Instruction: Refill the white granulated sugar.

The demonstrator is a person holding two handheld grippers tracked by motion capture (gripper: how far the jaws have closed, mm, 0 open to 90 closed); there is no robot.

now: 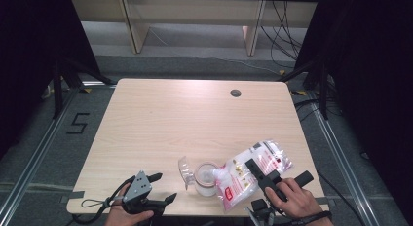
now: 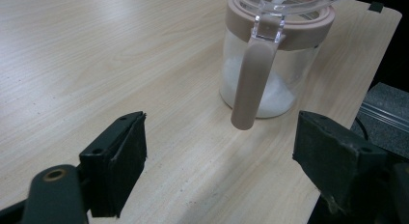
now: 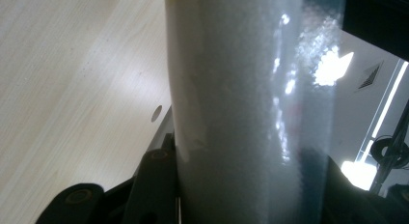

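Red and white printing on the clear plastic bag (image 1: 251,175), too small to read; a black "5" (image 1: 78,122) marked on the floor left of the worktop (image 1: 195,114). Bag full of white granules, tilted mouth-down over the open glass jar (image 2: 270,74) near the front edge. Jar round, clear, pinkish collar and hanging clasp, some white grains inside. Right gripper (image 1: 265,179) fingers clamped on the bag. Left gripper (image 1: 156,187) fingers spread apart, nothing between, just beside the jar.
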